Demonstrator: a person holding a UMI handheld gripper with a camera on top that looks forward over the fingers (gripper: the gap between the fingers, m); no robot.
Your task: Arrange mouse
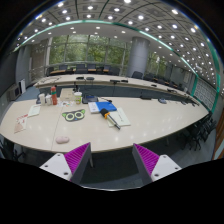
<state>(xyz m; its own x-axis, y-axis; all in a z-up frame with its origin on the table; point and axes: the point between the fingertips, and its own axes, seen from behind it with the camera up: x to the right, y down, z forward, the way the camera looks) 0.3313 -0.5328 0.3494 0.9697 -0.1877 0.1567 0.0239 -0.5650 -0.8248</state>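
Your claw (112, 160) hangs released, grasping nothing, fingers apart before the surface (150, 125); one pink mouse (62, 139) lies at its near edge.

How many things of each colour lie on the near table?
Pink: 1, the mouse
Blue: 1, a flat thing
Green: 1, a ringed thing
Total: 3
The hand-held gripper hangs open, short of the table.
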